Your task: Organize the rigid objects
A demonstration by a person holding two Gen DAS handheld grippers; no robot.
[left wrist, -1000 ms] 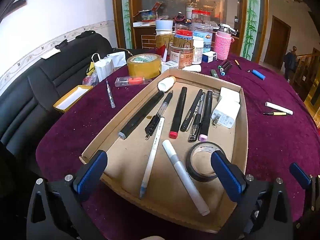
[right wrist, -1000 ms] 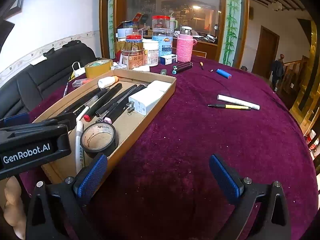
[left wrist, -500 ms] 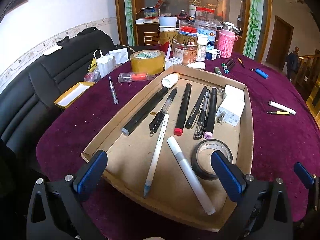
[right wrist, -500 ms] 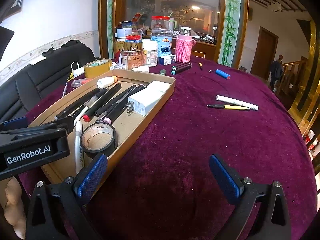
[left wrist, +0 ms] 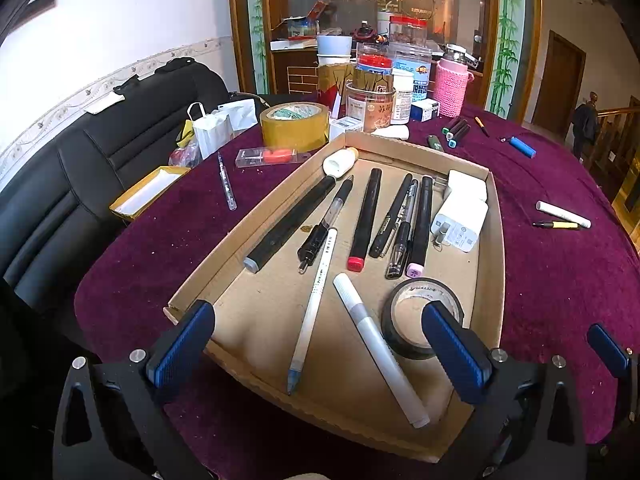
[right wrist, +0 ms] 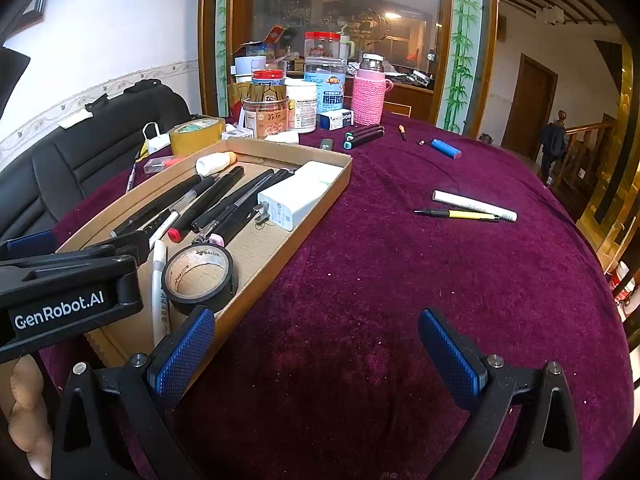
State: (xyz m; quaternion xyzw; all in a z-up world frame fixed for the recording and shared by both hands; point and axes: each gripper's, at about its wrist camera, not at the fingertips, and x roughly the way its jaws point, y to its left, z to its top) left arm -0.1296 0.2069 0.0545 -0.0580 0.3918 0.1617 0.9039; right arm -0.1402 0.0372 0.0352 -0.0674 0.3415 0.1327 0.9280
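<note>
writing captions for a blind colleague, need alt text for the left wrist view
An open left gripper hovers over a shallow cardboard tray holding pens, markers, a black tape roll and white chargers, on a purple tablecloth with jars and loose pens behind.

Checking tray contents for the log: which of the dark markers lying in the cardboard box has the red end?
The black marker third from the left in the cardboard box. Its near end is red; its neighbours end in grey, black or pink.

Left gripper (left wrist: 318, 344): black frame, blue textured pads, silver screws. Right gripper (right wrist: 316, 350): same build. White "GenRobot.AI" lettering on black left-gripper body in right view.
</note>
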